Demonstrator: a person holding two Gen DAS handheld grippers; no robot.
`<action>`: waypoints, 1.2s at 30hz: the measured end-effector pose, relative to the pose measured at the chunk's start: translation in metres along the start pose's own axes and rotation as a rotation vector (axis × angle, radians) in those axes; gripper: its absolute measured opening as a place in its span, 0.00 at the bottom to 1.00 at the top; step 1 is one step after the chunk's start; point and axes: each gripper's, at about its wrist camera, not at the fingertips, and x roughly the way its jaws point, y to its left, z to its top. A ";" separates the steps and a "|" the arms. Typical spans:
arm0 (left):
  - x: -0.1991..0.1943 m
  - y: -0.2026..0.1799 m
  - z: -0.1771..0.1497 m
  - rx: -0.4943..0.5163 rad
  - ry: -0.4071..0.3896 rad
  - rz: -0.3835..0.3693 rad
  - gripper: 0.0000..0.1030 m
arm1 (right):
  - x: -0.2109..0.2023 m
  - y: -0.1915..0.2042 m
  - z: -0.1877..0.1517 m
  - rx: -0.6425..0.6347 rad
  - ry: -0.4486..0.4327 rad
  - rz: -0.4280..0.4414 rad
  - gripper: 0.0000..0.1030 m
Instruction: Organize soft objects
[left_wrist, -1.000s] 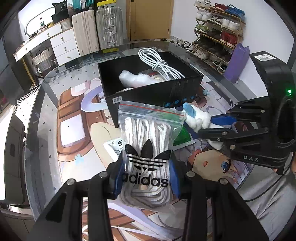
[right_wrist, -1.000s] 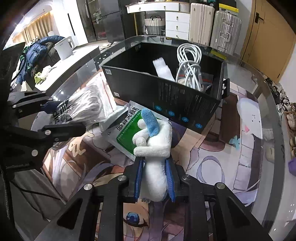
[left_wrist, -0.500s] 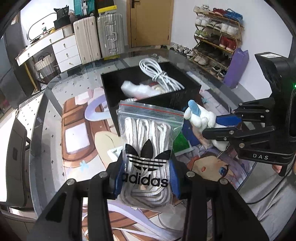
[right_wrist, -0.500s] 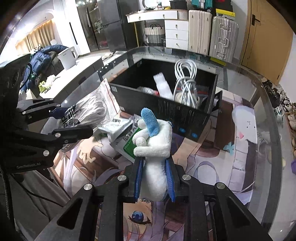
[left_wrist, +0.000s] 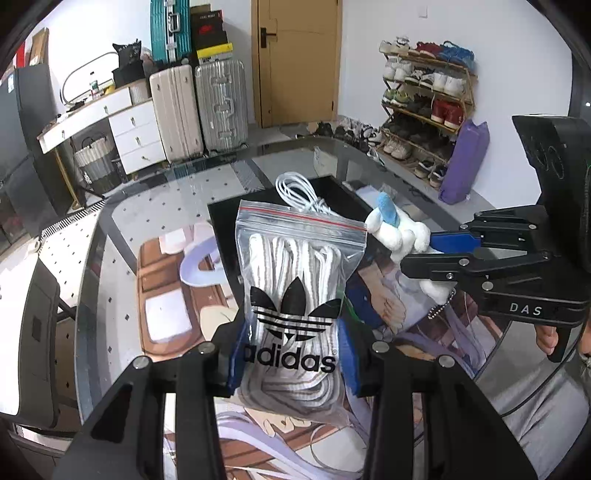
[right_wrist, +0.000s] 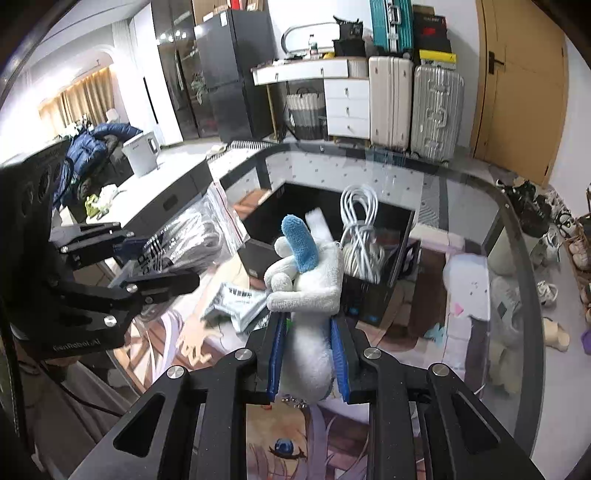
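Shoelaces in a zip bag (left_wrist: 295, 314) sit clamped in our left gripper (left_wrist: 293, 363), above the table, hiding most of the black box (left_wrist: 347, 197). Only our right view shows the box's inside (right_wrist: 369, 218); there our right gripper (right_wrist: 308, 360) pinches the plush toy (right_wrist: 310, 291).

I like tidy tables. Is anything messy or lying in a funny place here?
A little. A crumpled white-and-green packet lies loose on the table mat, outside the black box that holds the white cable. Otherwise nothing looks spilled or broken.
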 end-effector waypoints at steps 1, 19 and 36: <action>-0.002 0.000 0.002 -0.003 -0.011 0.001 0.39 | -0.002 0.001 0.002 -0.002 -0.013 -0.004 0.23; 0.006 0.017 0.046 -0.119 -0.189 0.063 0.40 | -0.016 -0.007 0.059 0.040 -0.240 -0.098 0.23; 0.094 0.038 0.055 -0.194 -0.127 0.077 0.40 | 0.066 -0.042 0.078 0.068 -0.205 -0.141 0.23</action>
